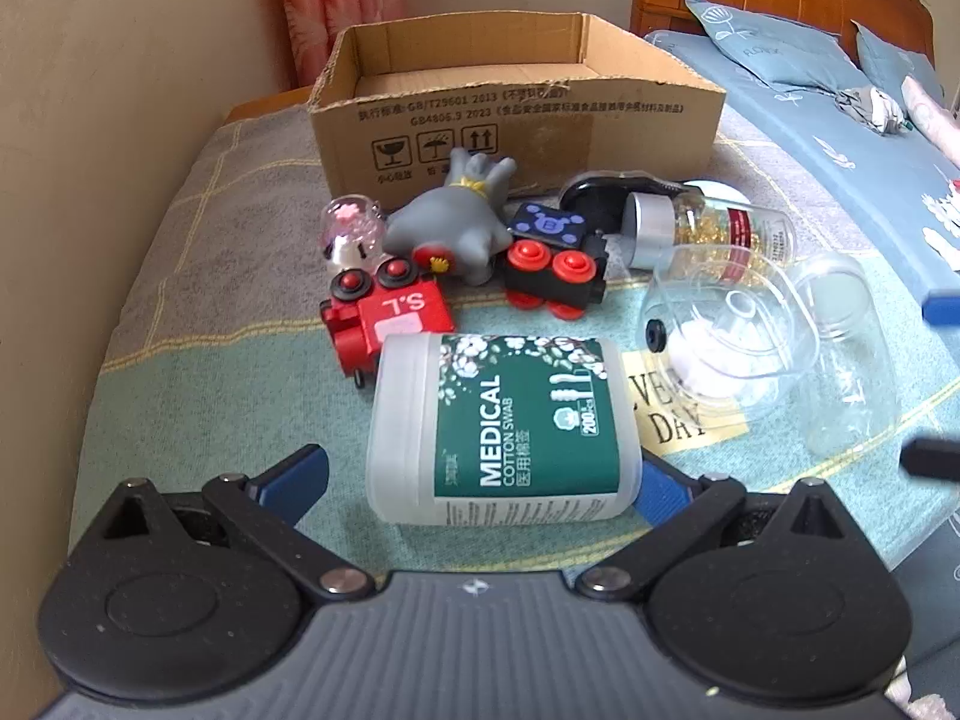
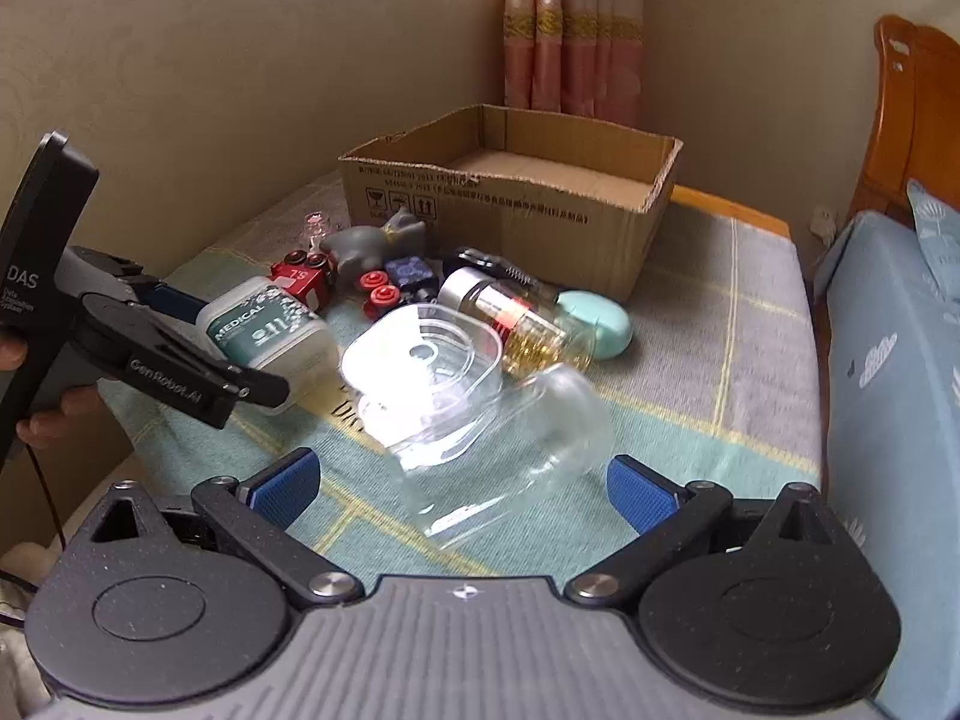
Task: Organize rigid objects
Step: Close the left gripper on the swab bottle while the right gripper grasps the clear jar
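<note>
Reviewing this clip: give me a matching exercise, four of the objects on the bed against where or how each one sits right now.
Things:
1. white cotton swab tub with green label
2. open brown cardboard box
3. clear glass jar
4. red toy train car

States:
A. lying on its side between the open right gripper's fingers
B. empty, behind the toys
C. between the open left gripper's blue pads
D. tipped over beside the grey elephant toy

Pairs: 1-C, 2-B, 3-A, 4-D
</note>
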The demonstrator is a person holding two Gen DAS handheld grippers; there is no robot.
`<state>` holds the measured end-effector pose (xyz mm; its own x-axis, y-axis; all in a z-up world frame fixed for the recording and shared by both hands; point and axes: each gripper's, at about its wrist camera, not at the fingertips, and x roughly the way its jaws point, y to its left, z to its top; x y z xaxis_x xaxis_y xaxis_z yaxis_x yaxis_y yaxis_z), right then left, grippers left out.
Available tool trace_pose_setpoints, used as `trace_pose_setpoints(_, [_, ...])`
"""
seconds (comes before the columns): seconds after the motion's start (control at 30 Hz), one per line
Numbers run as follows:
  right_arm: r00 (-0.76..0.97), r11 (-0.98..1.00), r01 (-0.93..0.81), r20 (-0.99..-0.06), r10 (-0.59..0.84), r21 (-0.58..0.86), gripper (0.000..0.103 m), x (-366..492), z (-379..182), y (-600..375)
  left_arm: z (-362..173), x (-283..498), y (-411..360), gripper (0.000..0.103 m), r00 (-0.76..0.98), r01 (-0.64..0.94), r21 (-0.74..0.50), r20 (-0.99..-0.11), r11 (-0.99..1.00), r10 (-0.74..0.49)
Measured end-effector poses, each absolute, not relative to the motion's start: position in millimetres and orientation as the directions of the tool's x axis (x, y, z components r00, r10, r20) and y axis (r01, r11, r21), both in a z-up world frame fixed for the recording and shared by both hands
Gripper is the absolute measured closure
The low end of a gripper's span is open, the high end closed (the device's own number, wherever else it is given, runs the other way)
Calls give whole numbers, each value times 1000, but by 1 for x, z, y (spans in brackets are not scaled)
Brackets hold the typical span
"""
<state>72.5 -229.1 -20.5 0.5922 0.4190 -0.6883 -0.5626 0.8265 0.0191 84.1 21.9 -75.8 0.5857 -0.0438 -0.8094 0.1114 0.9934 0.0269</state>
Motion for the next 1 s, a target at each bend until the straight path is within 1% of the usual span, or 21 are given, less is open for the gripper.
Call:
trace_pose_setpoints(0.1, [580, 791, -612, -676, 455, 6, 0, 95, -17, -232, -79, 84, 22, 1, 583, 99, 26, -812, 995, -37])
trace_pose_setpoints(0.2, [539, 756, -654, -687, 488, 23, 0, 116, -19, -231, -81, 85, 21, 1, 582, 91, 35, -813, 995, -24])
trace_pose_setpoints(0.33, [413, 714, -690, -745, 524, 120, 0, 136, -32, -224, -82, 86, 22, 1, 581, 87, 26, -813, 996, -29])
trace_pose_setpoints(0.5, [352, 710, -695, -808, 473, 113, 0, 113, -39, -215, -84, 84, 22, 1, 577, 98, 30, -816, 995, -32])
trace_pose_setpoints(0.7, [387, 769, -639, -853, 350, 26, 0, 89, -54, -191, -88, 85, 24, 1, 575, 102, 18, -817, 995, -45])
trace_pose_setpoints(0.77, [430, 777, -629, -840, 330, -16, 0, 85, -56, -184, -89, 86, 25, 1, 577, 104, 12, -815, 995, -50])
trace_pose_setpoints(1.0, [504, 844, -535, -810, 301, -19, 0, 78, -57, -185, -90, 87, 26, 0, 577, 112, 9, -815, 994, -57])
